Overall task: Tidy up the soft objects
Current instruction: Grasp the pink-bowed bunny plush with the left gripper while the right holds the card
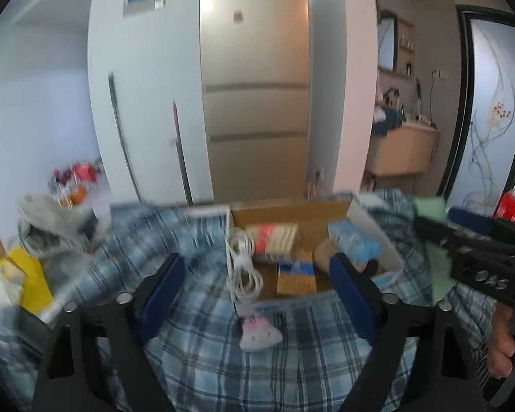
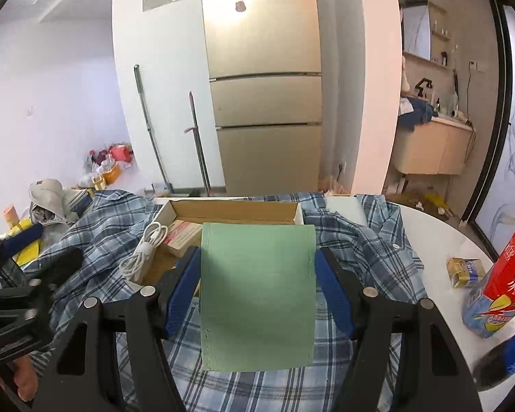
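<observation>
While the right gripper (image 2: 257, 285) hangs above the blue plaid shirt (image 2: 243, 388), a folded green cloth (image 2: 257, 295) fills the whole gap between its two blue pads, both side edges touching them, so the jaws are closed on it at roughly half their spread. The cloth's upper fold stands in front of the open cardboard box (image 2: 233, 207), and its lower edge hangs free over the shirt just this side of the box.

The left gripper (image 1: 257, 295) has its jaws spread wide with nothing between them. A small pink-and-white soft item (image 1: 259, 333) lies on the shirt just in front of the box, between the lines of the two fingers but below them and clear of both pads; the blur keeps me from saying what it is.

Inside the box lie a coiled white cable (image 1: 243, 264) along its left wall, a cream roll with a red band (image 1: 274, 240) beside the cable, a small brown-and-blue carton (image 1: 297, 276) nearer the front, and a light blue bundle (image 1: 353, 245) against the right wall.

In the left wrist view the right gripper appears to the right of the box with the green cloth in it. A red-labelled bottle (image 2: 498, 285) stands well to the right of the box on the white table (image 2: 439, 237), with a small yellow carton (image 2: 463, 271) between them.
</observation>
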A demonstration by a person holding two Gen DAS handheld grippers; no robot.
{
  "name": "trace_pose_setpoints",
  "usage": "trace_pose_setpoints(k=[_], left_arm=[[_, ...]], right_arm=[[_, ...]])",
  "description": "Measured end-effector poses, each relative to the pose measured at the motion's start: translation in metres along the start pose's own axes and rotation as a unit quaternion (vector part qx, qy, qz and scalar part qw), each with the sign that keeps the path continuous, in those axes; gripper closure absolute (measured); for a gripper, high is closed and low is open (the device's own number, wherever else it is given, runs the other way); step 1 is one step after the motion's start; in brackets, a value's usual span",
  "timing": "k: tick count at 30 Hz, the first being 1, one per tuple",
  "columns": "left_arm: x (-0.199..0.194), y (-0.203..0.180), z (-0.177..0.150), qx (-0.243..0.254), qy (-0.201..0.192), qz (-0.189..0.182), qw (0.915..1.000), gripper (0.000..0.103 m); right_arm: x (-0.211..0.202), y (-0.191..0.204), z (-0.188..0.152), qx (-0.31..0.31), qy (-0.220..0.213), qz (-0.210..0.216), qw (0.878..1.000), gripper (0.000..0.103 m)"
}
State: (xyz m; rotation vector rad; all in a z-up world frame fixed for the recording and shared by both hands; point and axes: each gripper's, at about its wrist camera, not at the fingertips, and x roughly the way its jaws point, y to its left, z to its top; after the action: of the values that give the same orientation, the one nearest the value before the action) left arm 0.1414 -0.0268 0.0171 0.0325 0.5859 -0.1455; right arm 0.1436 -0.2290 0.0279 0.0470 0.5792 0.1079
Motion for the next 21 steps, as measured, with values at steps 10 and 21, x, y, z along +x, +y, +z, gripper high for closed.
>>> trace_pose_setpoints(k=[10,21], left_arm=[[0.064,0.004,-0.046,-0.007,0.107,-0.017,0.9941,0.035],[0.083,0.011,-0.052,-0.028,0.155,-0.028,0.9871,0.049]], right_arm=[[0.015,-0.003,-0.027,-0.013,-0.030,0.011,0.999,0.036],[0.014,0.011,-0.039,-0.060,-0.057,-0.003,0.997,0.036]])
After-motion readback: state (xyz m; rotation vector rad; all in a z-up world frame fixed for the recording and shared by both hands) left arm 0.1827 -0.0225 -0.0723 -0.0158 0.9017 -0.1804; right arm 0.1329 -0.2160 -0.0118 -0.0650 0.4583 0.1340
